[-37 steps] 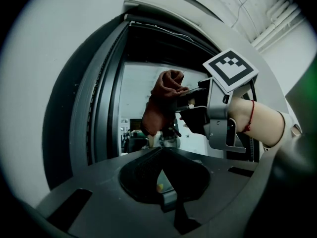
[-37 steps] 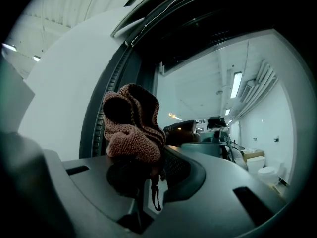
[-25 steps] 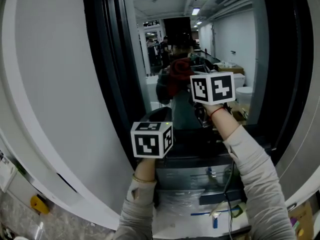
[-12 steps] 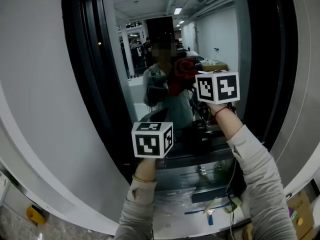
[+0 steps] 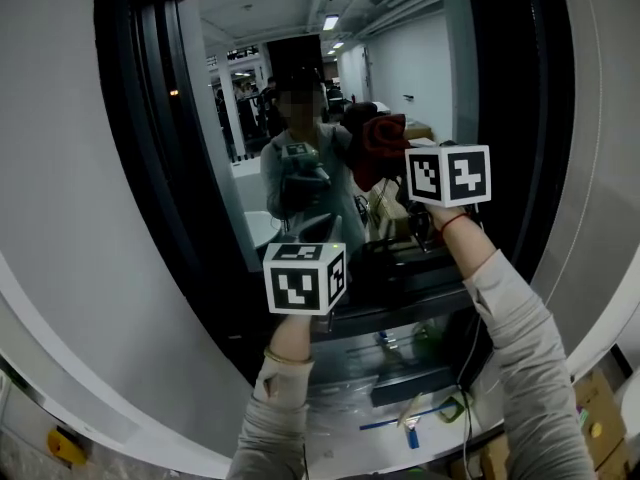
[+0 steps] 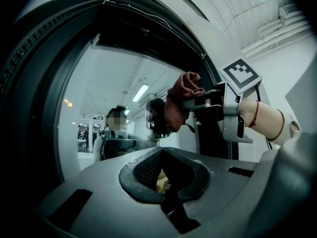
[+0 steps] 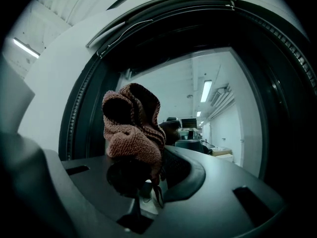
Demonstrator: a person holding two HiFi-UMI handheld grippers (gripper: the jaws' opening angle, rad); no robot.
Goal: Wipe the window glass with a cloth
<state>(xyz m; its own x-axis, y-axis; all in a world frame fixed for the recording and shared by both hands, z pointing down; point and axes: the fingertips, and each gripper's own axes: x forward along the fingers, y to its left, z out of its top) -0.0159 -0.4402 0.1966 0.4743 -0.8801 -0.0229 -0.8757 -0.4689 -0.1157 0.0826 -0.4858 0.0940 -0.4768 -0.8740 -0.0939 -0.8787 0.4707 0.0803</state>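
The window glass (image 5: 300, 118) sits in a dark frame and mirrors the room and a person. My right gripper (image 7: 136, 177) is shut on a bunched reddish-brown cloth (image 7: 132, 128), which sticks up out of the jaws. In the head view the cloth (image 5: 383, 140) is held up against the right part of the glass, just left of the right gripper's marker cube (image 5: 448, 175). My left gripper (image 6: 163, 180) is lower and to the left, shut with nothing in it; its cube (image 5: 304, 278) hides its jaws in the head view. From the left gripper view the cloth (image 6: 181, 103) shows up and to the right.
A wide black window frame (image 5: 130, 168) borders the glass, with a pale curved wall panel (image 5: 70, 268) to its left. Below the window lie plastic sheeting, cables and a small blue item (image 5: 412, 438). A cardboard box (image 5: 592, 418) is at the bottom right.
My right gripper has carried the cloth to the right across the glass, closer to the right frame. The head view has shifted right and up. The left gripper keeps its place.
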